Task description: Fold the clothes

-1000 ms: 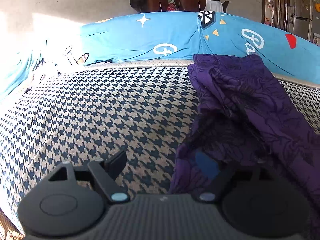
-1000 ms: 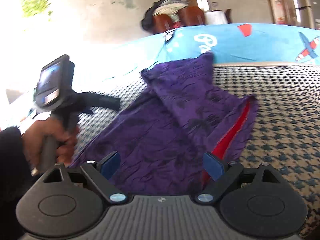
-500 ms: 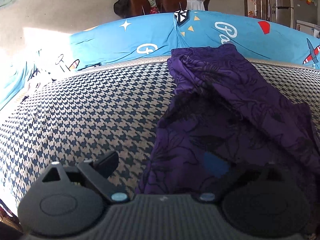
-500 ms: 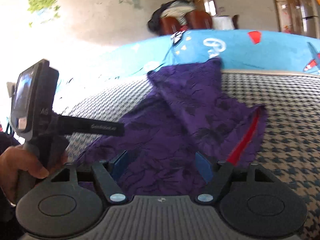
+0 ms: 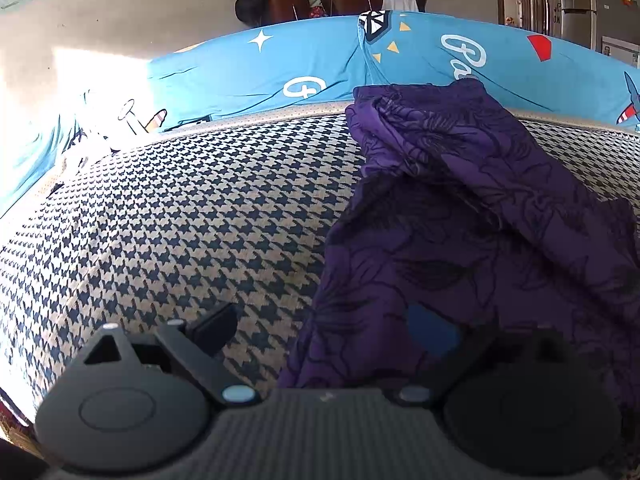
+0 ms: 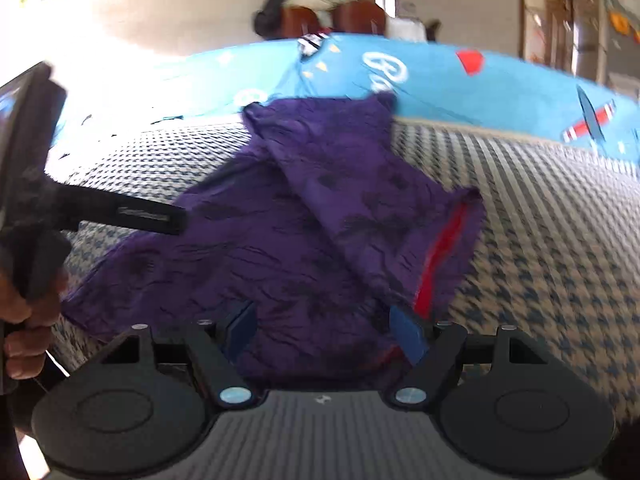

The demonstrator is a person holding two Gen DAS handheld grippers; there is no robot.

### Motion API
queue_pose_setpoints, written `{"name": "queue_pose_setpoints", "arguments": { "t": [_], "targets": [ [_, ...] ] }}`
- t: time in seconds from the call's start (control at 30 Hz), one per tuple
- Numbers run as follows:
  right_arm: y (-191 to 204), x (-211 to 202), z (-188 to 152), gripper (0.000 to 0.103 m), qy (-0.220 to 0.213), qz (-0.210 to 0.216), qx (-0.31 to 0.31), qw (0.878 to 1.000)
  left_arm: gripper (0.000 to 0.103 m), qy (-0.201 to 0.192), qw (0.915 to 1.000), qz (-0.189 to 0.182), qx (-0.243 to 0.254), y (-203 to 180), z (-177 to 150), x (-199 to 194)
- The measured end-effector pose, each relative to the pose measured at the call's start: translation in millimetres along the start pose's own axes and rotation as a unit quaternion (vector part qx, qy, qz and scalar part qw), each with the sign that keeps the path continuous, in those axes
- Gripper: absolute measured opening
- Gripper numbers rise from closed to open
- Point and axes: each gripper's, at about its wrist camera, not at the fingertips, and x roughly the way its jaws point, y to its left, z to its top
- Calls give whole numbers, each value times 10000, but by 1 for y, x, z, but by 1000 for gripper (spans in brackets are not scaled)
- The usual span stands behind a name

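A purple garment (image 5: 472, 216) lies on a houndstooth sofa seat (image 5: 180, 216), its far end against the blue cushions (image 5: 320, 64) at the back. In the right wrist view 1 layer is folded diagonally across another, and a red strip (image 6: 440, 260) shows along the folded layer's right edge.

The left gripper (image 5: 324, 330) stands at the garment's left edge with its jaws wide apart. Its left finger (image 5: 212, 328) is over bare seat, and its right finger (image 5: 434, 334) is over the purple cloth, so the cloth's edge runs between them. Neither finger presses on it. In the right wrist view the same gripper is seen from the side, held by a hand (image 6: 28, 320) at the left border.

The right gripper (image 6: 322, 330) is at the near edge of the garment. Its jaws are closing, with purple cloth between the 2 blue pads (image 6: 404, 334). That view is blurred, but the pads appear not to pinch the cloth yet.

Behind the cushions stand 2 brown chairs (image 5: 324, 0) with clothes heaped on them.
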Motion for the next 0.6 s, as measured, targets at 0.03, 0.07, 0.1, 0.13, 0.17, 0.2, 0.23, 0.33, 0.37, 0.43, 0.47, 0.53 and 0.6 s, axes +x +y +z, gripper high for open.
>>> {"name": "queue_pose_setpoints", "arguments": {
  "t": [0.03, 0.07, 0.1, 0.13, 0.17, 0.2, 0.23, 0.33, 0.37, 0.43, 0.47, 0.53, 0.6],
  "targets": [
    [-2, -1, 0, 69, -24, -5, 35, 10000, 96, -4, 10000, -3, 6, 0, 0, 0],
    [-5, -3, -1, 68, -49, -10, 70, 10000, 96, -3, 10000, -3, 18, -1, 0, 0],
    [-5, -6, -2, 68, -100, -31, 72, 9999, 96, -2, 10000, -3, 29, -1, -1, 0],
    [-6, -9, -3, 68, -151, -52, 75, 9998, 96, -2, 10000, -3, 34, -1, -1, 0],
    [-7, -12, -3, 68, -201, -75, 76, 9997, 96, -2, 10000, -3, 38, -1, -1, 0],
    [-7, -14, -5, 68, -218, -179, 47, 9996, 96, -2, 10000, -2, 43, -2, -1, 0],
    [-7, -14, -5, 68, -196, -320, 47, 9993, 96, -1, 10000, -2, 47, -2, -1, 0],
    [-24, -16, -3, 68, -141, -584, 563, 9966, 96, 26, 10000, -17, 29, -2, -2, 1],
    [-30, -17, -2, 68, -139, -617, 778, 9950, 96, 29, 10000, -32, 29, -2, -2, 1],
    [-39, -18, 3, 68, -242, -609, 889, 9939, 96, 36, 10000, -55, 68, -4, -2, 1],
    [-42, -19, 6, 68, -304, -629, 912, 9934, 96, 37, 9999, -64, 90, -5, -2, 1],
    [-52, -16, 12, 68, -363, -447, 1126, 9920, 97, 33, 9999, -108, 126, -8, -3, 0],
    [-62, -14, 17, 68, -383, -284, 1345, 9898, 99, 23, 9998, -139, 166, -10, -5, -1]
  ]
}}
